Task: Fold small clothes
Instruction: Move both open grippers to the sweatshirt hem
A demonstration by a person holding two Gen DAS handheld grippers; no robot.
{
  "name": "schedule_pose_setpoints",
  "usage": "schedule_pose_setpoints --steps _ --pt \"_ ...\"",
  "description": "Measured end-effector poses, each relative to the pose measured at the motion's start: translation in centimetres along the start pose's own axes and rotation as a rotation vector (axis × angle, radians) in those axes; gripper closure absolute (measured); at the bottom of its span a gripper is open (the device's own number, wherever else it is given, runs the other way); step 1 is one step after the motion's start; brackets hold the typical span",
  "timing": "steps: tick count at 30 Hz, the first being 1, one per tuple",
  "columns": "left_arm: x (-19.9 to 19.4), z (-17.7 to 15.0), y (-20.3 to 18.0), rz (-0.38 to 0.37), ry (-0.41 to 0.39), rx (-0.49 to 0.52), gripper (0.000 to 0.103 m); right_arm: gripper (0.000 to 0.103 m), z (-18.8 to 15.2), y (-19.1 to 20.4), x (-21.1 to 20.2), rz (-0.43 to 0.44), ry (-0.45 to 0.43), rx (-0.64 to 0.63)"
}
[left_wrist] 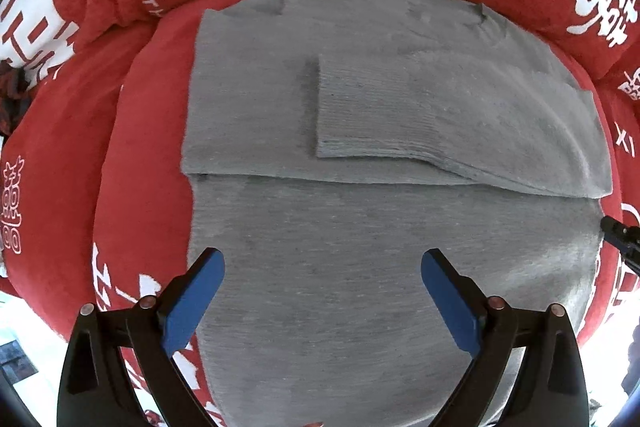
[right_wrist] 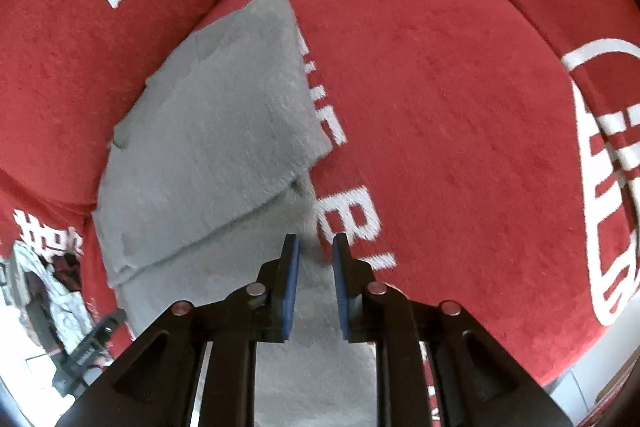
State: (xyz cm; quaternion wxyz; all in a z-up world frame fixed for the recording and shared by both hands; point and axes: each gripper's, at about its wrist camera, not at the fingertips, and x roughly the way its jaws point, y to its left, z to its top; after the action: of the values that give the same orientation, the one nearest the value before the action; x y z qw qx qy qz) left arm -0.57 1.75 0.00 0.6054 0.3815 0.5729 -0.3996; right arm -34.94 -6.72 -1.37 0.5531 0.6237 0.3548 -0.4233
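Left gripper (left_wrist: 322, 267): jaws spread wide, blue pads (left_wrist: 192, 301) clear of the cloth, nothing held; it points straight down over the bare lower half of the grey knit garment (left_wrist: 360, 287).

Right gripper (right_wrist: 316, 251): jaws only slightly apart, a narrow gap between the pads; its tips stand at the garment's right edge, with grey cloth (right_wrist: 224, 131) showing in the gap. Whether the pads pinch that edge I cannot tell; they look just off it.

Garment, place: spread flat on the red blanket with white lettering (left_wrist: 140, 107), in the middle of it, with red plush showing all round.

Garment, state: upper part already doubled over; a ribbed sleeve (left_wrist: 380, 107) lies across that folded layer, cuff end toward the garment's left side.

Fold edge (left_wrist: 400, 181): runs side to side across the garment, just beyond the left gripper's fingertips.

Long axis: from the near hem by the left gripper up to the far folded end, crosswise to the fold edge.

Which hand is nearer: the left hangs over the garment's middle; the right sits at the garment's right border, its tip (left_wrist: 616, 231) showing at that edge in the left wrist view.

Judgement, next move: probably each gripper takes a corner of the near hem and carries it over the fold edge.

Risk: the thick knit may slip from a shallow pinch.
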Motion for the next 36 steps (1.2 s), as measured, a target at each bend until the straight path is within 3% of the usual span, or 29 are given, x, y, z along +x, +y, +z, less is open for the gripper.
schedule_pose_setpoints --steps 8,13,18,22,30,34,36 --pt "-0.9 -0.2 -2.4 0.009 0.022 0.006 0.001 0.083 -0.7 0.0 -0.3 0.004 0.033 -0.020" --pt "-1.8 -1.0 -3.5 0.023 0.026 -0.004 0.001 0.065 -1.2 -0.4 -1.5 0.021 0.055 -0.049" --pt "-2.2 -2.2 -4.5 0.055 0.038 -0.011 0.001 0.054 -1.9 -0.1 -1.9 0.059 0.090 -0.099" --pt "-2.4 -3.5 -4.9 0.061 0.053 -0.018 0.001 0.054 -2.8 0.3 -1.7 0.119 0.141 -0.110" --pt "-2.5 -5.9 -4.2 0.047 0.101 -0.031 0.001 0.054 -5.2 1.2 -1.3 0.154 0.174 -0.140" --pt "-1.9 -7.4 -3.7 0.080 0.106 -0.003 0.001 0.054 -7.1 1.2 -1.1 0.170 0.181 -0.144" --pt "-1.7 -8.7 -3.1 0.055 0.114 0.012 0.001 0.054 -8.1 1.2 -1.0 0.174 0.182 -0.151"
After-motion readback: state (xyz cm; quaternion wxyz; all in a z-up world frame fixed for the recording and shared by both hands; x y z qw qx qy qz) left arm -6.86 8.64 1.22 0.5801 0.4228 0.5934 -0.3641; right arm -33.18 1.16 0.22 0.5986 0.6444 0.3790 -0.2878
